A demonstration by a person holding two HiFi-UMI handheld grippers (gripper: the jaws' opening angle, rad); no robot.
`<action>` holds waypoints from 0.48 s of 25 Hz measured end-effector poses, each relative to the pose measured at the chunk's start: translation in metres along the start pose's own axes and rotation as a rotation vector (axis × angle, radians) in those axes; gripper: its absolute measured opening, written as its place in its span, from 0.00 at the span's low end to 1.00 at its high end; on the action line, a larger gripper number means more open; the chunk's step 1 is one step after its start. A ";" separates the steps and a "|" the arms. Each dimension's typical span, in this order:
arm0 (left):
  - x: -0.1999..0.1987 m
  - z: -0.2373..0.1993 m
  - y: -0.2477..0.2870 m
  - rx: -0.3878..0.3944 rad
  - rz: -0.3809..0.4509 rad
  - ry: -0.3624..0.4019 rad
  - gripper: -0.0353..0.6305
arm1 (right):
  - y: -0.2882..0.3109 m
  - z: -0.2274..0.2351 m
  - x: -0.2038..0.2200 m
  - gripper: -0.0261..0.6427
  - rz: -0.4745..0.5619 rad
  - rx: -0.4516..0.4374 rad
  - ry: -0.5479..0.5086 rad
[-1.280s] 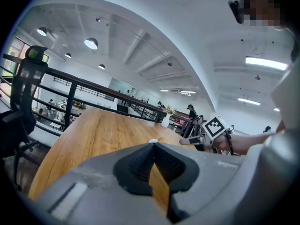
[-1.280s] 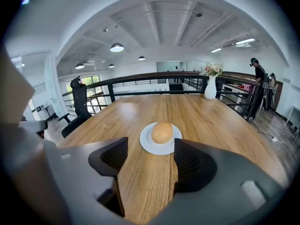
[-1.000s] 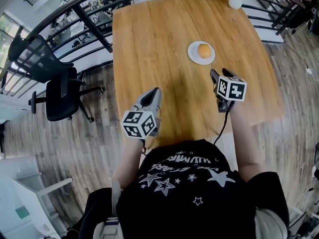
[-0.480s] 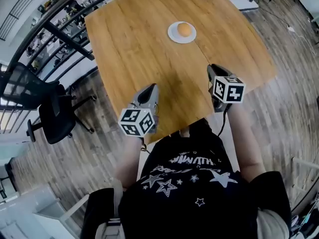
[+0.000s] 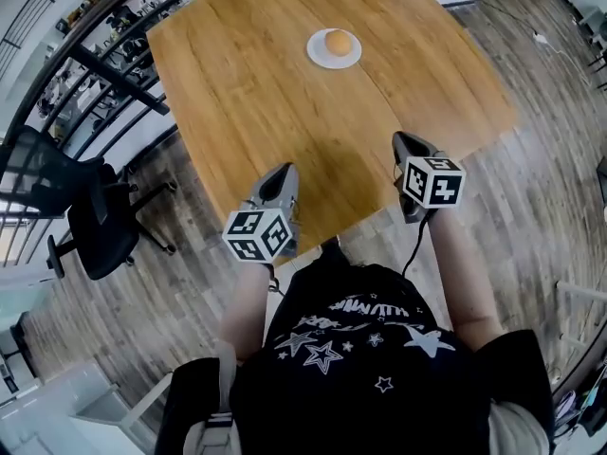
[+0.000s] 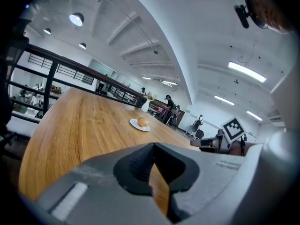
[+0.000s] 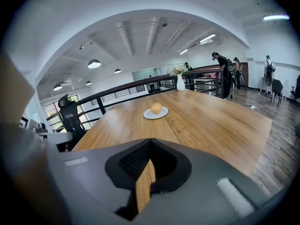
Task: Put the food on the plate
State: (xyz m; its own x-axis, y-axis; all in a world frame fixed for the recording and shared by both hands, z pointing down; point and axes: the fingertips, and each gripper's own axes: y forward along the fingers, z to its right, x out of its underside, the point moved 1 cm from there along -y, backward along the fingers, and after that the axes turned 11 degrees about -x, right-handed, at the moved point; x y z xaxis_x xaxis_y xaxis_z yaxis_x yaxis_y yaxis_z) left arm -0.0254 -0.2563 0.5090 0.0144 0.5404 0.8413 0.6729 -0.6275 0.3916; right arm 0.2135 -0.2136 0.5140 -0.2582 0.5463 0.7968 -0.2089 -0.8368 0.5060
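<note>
A round orange food item (image 5: 337, 42) sits on a small white plate (image 5: 315, 55) at the far middle of the wooden table (image 5: 285, 112). Both grippers hang over the table's near edge, well short of the plate. My left gripper (image 5: 285, 171) is shut with nothing in it, and its own view shows the jaw tips (image 6: 153, 145) meeting. My right gripper (image 5: 403, 140) is also shut and empty, tips together (image 7: 150, 140). From the gripper views the food (image 7: 156, 108) (image 6: 142, 122) shows far ahead on the plate (image 7: 162, 114) (image 6: 136, 124).
A black office chair (image 5: 85, 226) stands on the wood floor left of the table. A dark railing (image 5: 95, 64) runs behind the table's left side. A white vase (image 7: 180, 82) stands at the table's far end. People (image 7: 220, 74) stand in the background.
Both grippers have drawn back from mid-table to its near edge. The plate with the food now lies farther from them and has not moved on the table.
</note>
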 end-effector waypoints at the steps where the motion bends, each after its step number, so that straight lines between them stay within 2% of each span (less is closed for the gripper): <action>1: 0.001 0.003 -0.002 0.002 0.003 -0.005 0.06 | -0.004 -0.002 0.002 0.04 0.008 -0.002 -0.001; 7: 0.014 0.043 -0.021 0.041 0.012 0.052 0.06 | -0.044 -0.016 0.034 0.04 0.031 -0.033 0.022; 12: 0.041 0.068 -0.062 0.049 0.015 0.062 0.06 | -0.084 -0.035 0.067 0.04 0.036 -0.070 0.032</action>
State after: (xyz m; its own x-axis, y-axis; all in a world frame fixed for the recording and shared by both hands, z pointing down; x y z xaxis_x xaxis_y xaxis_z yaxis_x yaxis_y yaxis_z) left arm -0.0165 -0.1571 0.4938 -0.0204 0.4944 0.8690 0.7085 -0.6061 0.3615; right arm 0.1808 -0.1056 0.5132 -0.2963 0.5177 0.8026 -0.2640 -0.8520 0.4521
